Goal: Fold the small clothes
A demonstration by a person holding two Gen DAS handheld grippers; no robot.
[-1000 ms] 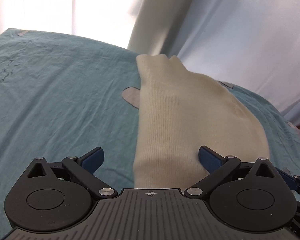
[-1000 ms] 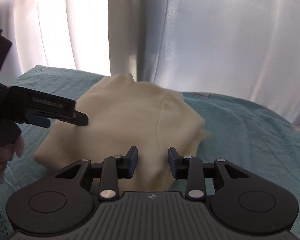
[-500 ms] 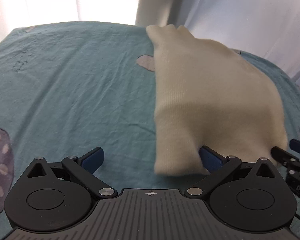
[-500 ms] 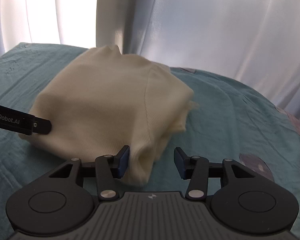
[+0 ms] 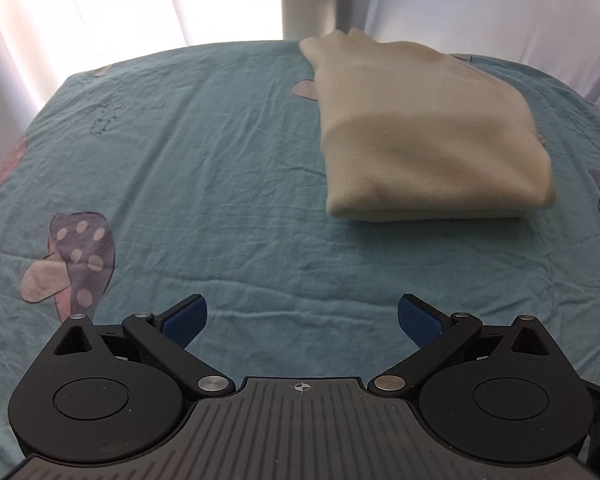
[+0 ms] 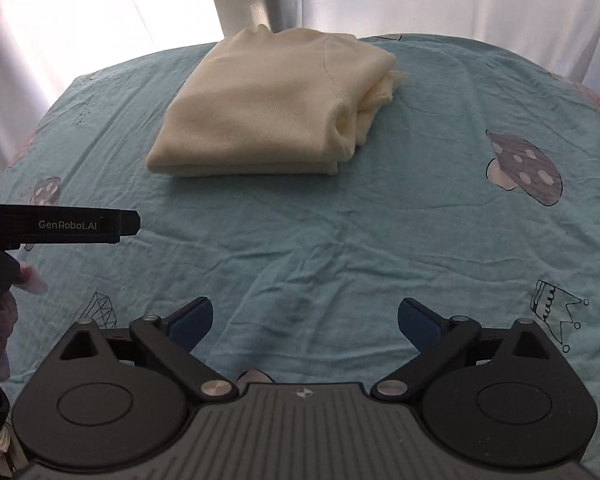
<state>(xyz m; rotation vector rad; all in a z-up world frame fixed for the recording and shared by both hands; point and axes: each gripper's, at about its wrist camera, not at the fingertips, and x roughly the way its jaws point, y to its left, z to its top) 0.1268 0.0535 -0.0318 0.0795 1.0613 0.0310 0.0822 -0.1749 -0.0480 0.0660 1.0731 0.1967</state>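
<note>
So I've just let go and pulled both tools back, left tool (image 5: 299,317) and right tool (image 6: 305,318) wide open now, leaving the cream knitted sweater (image 6: 268,104) folded on the teal mushroom-print sheet (image 6: 340,232), looks basically done.

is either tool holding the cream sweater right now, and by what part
Nothing is held. Both the left tool and right tool are open over the teal sheet, apart from the folded cream sweater.

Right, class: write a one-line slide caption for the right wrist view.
Folded cream sweater lies on the teal sheet; open right gripper hangs short of it.
</note>
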